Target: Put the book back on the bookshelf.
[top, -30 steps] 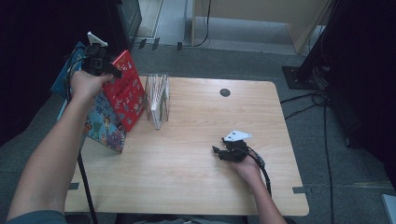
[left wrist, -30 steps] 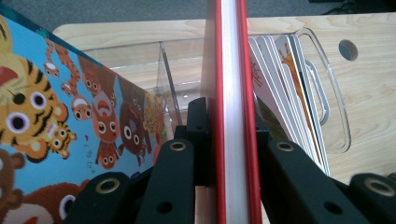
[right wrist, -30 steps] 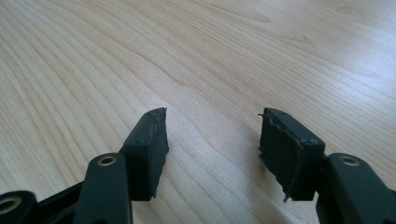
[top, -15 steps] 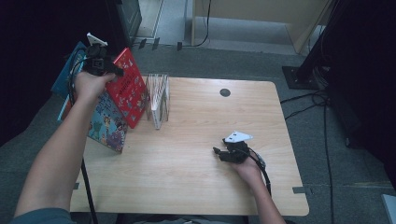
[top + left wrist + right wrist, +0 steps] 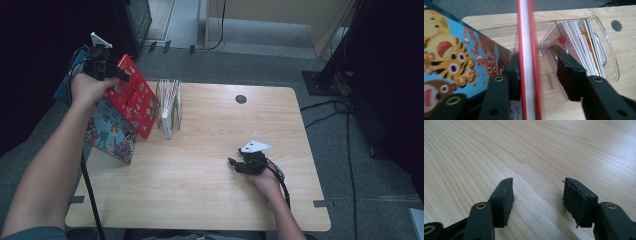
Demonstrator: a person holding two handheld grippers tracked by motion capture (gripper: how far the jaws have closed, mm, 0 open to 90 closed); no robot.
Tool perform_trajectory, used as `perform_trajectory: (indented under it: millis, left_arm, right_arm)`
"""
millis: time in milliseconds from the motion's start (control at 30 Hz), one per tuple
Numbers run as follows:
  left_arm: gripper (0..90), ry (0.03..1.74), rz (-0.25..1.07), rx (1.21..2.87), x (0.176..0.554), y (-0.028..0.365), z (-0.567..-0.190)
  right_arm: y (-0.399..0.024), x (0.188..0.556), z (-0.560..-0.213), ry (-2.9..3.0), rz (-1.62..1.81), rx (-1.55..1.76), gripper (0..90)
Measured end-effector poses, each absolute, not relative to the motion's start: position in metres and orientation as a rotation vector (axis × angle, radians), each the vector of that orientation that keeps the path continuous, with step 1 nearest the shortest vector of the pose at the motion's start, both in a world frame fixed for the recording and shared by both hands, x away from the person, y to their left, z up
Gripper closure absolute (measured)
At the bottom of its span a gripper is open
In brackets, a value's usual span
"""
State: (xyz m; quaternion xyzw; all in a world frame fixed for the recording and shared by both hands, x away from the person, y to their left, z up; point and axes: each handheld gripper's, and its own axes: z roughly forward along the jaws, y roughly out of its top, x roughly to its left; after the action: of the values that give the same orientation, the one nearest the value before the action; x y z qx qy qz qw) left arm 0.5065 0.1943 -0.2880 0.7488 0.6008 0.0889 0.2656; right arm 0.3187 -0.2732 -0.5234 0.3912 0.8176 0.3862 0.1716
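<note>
My left gripper [image 5: 122,76] lifts the red book [image 5: 135,97] by its spine, jaws straddling it loosely, beside the clear book rack [image 5: 169,106]. My right gripper [image 5: 235,163] rests wide open and empty on the table [image 5: 215,200].

I note a light wooden table [image 5: 210,190] with rounded corners; its grain shows close up in the right gripper view [image 5: 549,150]. A dark round grommet hole [image 5: 241,99] sits near its far edge. Grey tape strips [image 5: 321,203] mark the near corners. The table stands on a grey floor [image 5: 350,165]. Black cables [image 5: 325,117] trail across it at right, near a black base plate [image 5: 320,82]. A pale wooden cabinet [image 5: 280,15] stands beyond.
</note>
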Motion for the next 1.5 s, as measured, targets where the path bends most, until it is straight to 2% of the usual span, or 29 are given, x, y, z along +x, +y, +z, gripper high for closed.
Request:
perform_trajectory:
  millis: [100, 333, 600, 733, 867, 1167, 1500]
  left_arm:
    - [46.1, 1.64, 0.233, 2.017, 0.505, 0.198, -0.287]
    - [41.9, 1.614, 0.267, 1.995, 0.494, 0.204, -0.275]
    - [40.9, 1.556, 0.255, 1.977, 0.476, 0.208, -0.264]
    - [38.9, 1.518, 0.273, 2.042, 0.467, 0.2, -0.265]
    - [39.7, 1.484, 0.221, 1.999, 0.458, 0.196, -0.266]
    - [38.9, 1.421, 0.191, 2.023, 0.432, 0.182, -0.278]
    - [38.4, 1.363, 0.156, 2.043, 0.409, 0.167, -0.308]
  right_arm:
    - [-0.273, 0.319, -0.523, 2.322, 1.096, 1.112, 41.3]
    - [-0.275, 0.318, -0.523, 2.331, 1.1, 1.102, 39.9]
    - [-0.277, 0.319, -0.523, 2.34, 1.102, 1.101, 37.2]
    - [-0.278, 0.319, -0.523, 2.345, 1.102, 1.092, 36.6]
    - [-0.279, 0.32, -0.523, 2.356, 1.105, 1.081, 35.9]
    - [-0.28, 0.32, -0.523, 2.366, 1.111, 1.075, 33.9]
    - [-0.279, 0.32, -0.524, 2.37, 1.108, 1.065, 33.3]
